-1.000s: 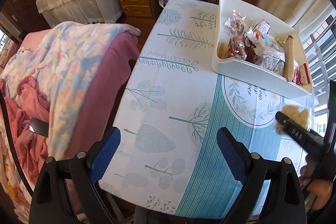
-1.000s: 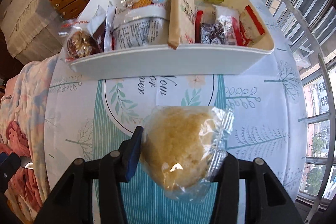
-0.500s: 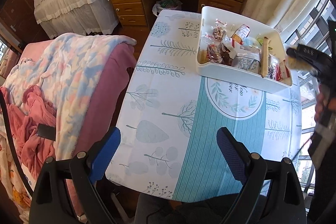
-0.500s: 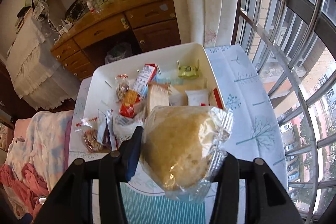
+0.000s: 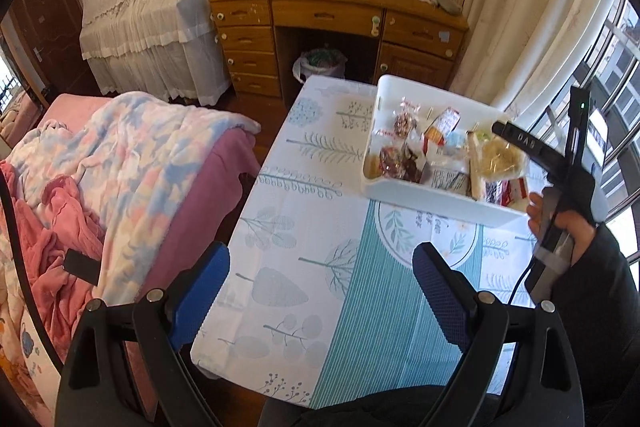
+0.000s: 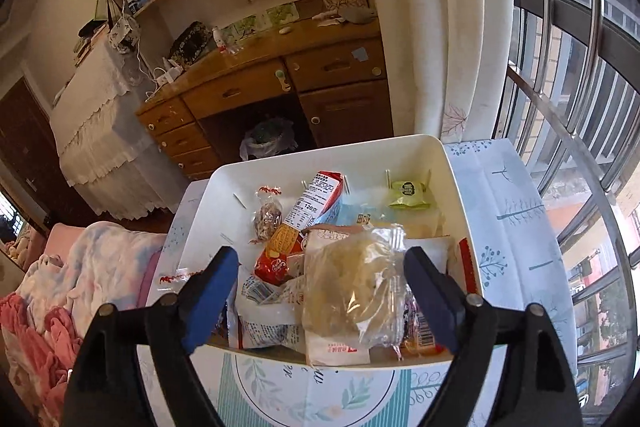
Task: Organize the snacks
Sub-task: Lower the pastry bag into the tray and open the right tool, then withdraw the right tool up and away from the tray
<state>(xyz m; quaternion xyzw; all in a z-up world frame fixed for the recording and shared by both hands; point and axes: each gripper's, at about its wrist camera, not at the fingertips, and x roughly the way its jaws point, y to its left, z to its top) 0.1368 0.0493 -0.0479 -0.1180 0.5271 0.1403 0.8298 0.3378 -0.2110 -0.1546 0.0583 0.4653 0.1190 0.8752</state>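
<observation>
A white bin (image 5: 420, 199) (image 6: 328, 151) full of snack packets stands on the leaf-print table (image 5: 320, 187). A wrapped yellow bun (image 6: 352, 287) (image 5: 500, 159) lies on top of the packets at the bin's near right. My right gripper (image 6: 320, 259) hovers over it with its jaws opening. The bun is between the blue pads, with a clear gap on the left side. In the left wrist view a hand (image 5: 560, 227) holds the right gripper (image 5: 520, 141) over the bin. My left gripper (image 5: 320, 267) hangs open and empty above the table's near edge.
A bed with pink and pastel blankets (image 5: 140, 167) runs along the table's left side. Beyond the table are a wooden desk (image 5: 340, 19) with a lined waste basket (image 5: 320, 63) under it. Curtain and barred windows (image 6: 580, 107) close the right side.
The right gripper carried the bun from over the table up over the bin and spread its jaws; the bun now rests on the packets. The left gripper rose, still open.
</observation>
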